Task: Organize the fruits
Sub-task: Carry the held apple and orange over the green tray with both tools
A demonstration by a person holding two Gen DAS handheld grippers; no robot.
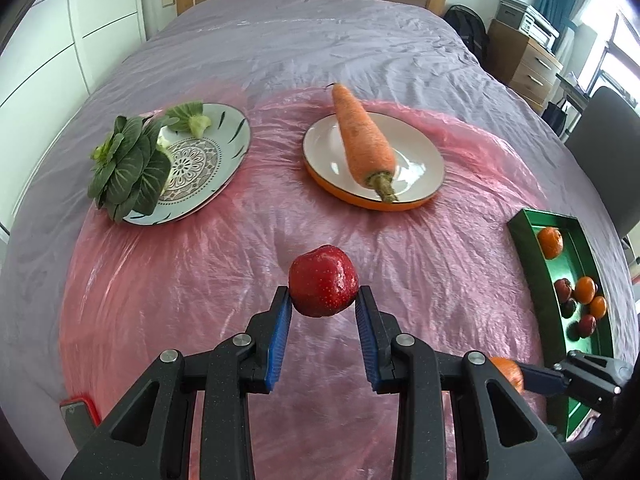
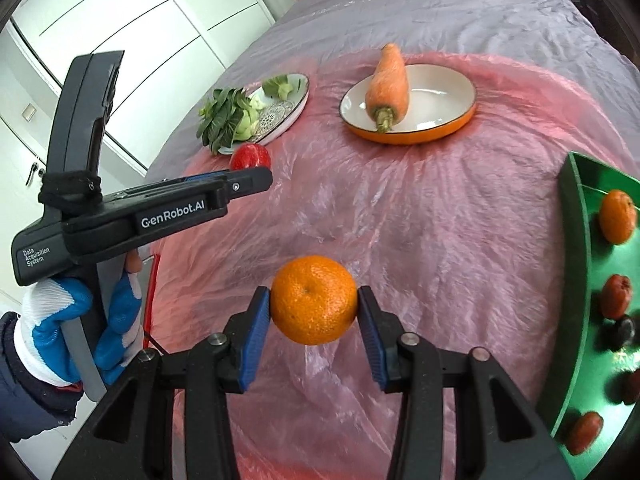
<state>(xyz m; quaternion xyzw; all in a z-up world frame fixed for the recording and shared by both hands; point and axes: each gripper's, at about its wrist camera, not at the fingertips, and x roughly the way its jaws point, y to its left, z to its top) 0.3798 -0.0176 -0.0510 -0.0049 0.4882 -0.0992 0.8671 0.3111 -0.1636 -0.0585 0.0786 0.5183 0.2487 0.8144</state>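
My left gripper (image 1: pixel 323 300) is shut on a red apple (image 1: pixel 323 281) and holds it above the pink plastic sheet. My right gripper (image 2: pixel 313 307) is shut on an orange mandarin (image 2: pixel 313 300), also held above the sheet. A green tray (image 1: pixel 528 236) at the right holds several mandarins and small dark red fruits; it also shows in the right wrist view (image 2: pixel 574 216). The left gripper appears in the right wrist view (image 2: pixel 244 178) at the left, with the apple (image 2: pixel 251 156) beyond it. The right gripper's finger (image 1: pixel 540 376) and the mandarin (image 1: pixel 508 370) show at lower right in the left wrist view.
An orange-rimmed plate (image 1: pixel 424 164) holds a carrot (image 1: pixel 362 136). A patterned plate (image 1: pixel 224 140) holds leafy greens (image 1: pixel 128 168). All lie on a pink sheet (image 1: pixel 200 280) over a grey bed. A phone (image 1: pixel 78 416) lies at the near left.
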